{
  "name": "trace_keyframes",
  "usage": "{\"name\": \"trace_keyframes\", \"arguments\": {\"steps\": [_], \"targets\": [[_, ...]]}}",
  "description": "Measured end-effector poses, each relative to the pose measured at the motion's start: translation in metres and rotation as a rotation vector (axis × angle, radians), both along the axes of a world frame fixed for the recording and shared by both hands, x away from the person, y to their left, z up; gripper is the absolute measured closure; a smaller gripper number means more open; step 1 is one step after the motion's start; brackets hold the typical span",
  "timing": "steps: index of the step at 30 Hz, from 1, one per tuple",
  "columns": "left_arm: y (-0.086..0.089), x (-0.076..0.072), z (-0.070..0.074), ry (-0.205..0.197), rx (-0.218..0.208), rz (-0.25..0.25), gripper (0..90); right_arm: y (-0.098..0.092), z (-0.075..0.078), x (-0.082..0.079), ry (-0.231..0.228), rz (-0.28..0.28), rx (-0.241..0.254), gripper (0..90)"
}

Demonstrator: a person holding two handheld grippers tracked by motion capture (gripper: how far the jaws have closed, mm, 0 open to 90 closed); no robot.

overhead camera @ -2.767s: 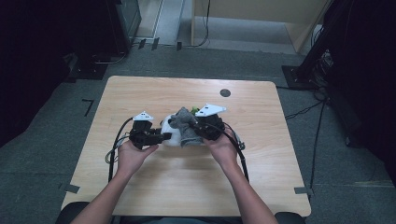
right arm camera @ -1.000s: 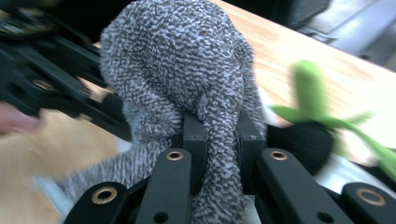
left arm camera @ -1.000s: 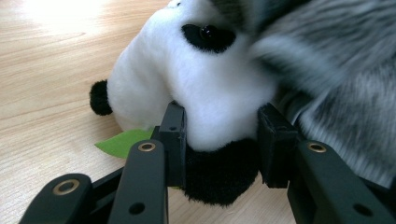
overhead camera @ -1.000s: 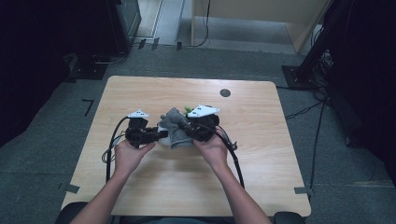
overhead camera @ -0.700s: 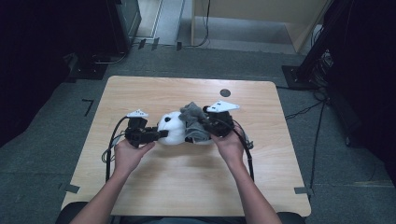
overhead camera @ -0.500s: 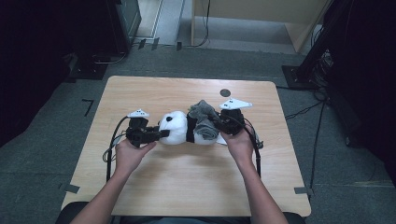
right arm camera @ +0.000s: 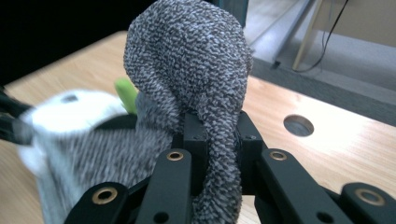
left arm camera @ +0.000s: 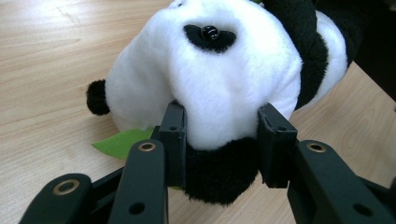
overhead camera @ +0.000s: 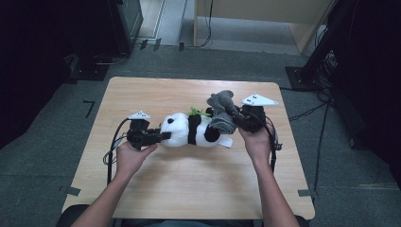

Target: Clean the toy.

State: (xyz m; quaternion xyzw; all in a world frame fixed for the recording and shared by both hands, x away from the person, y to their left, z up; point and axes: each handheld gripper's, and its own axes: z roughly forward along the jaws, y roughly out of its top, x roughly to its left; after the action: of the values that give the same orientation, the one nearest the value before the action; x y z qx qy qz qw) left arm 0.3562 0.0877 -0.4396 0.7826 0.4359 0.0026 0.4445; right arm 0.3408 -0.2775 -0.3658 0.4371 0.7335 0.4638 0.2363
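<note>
A black-and-white panda plush [overhead camera: 189, 130] lies on its side on the wooden table [overhead camera: 189, 189]. My left gripper [overhead camera: 163, 136] is shut on the head end of the panda [left arm camera: 224, 70], its pads [left arm camera: 173, 135] pressing into the fur. A green felt leaf [left arm camera: 119, 142] pokes out beneath it. My right gripper [overhead camera: 235, 120] is shut on a grey knitted sock [overhead camera: 221, 109], held a little above the table at the panda's other end. In the right gripper view the sock [right arm camera: 187, 60] bulges up between the jaws, and its lower part still drapes over the blurred panda [right arm camera: 70, 109].
A round hole [right arm camera: 298, 125] sits in the tabletop near the far edge. Cables [overhead camera: 111, 146] trail from both grippers across the table. Dark cabinets [overhead camera: 123, 23] and a wooden unit [overhead camera: 265, 14] stand on the floor beyond.
My right gripper has drawn the grey sock to the right and upward, uncovering the panda's white head and body. The left gripper has stayed where it was on the panda.
</note>
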Motion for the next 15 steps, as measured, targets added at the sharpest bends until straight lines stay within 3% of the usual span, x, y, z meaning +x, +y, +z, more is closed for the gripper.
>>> {"name": "trace_keyframes", "arguments": {"steps": [3, 8, 11, 15], "targets": [[0.001, -0.001, 0.002, 0.016, -0.015, 0.002, 61.0, -0.003, 0.011, -0.008, -0.007, 0.025, 0.069, 80.1], [0.002, -0.006, 0.009, 0.023, -0.007, -0.003, 60.7, 0.021, 0.020, -0.022, -0.018, 0.093, 0.050, 80.0], [0.002, -0.011, 0.009, 0.007, -0.002, -0.012, 60.4, 0.043, 0.013, -0.028, -0.006, 0.162, 0.072, 80.0], [0.003, -0.010, 0.006, -0.001, -0.008, -0.013, 59.8, 0.074, -0.018, -0.020, 0.040, 0.195, -0.044, 80.0]]}}
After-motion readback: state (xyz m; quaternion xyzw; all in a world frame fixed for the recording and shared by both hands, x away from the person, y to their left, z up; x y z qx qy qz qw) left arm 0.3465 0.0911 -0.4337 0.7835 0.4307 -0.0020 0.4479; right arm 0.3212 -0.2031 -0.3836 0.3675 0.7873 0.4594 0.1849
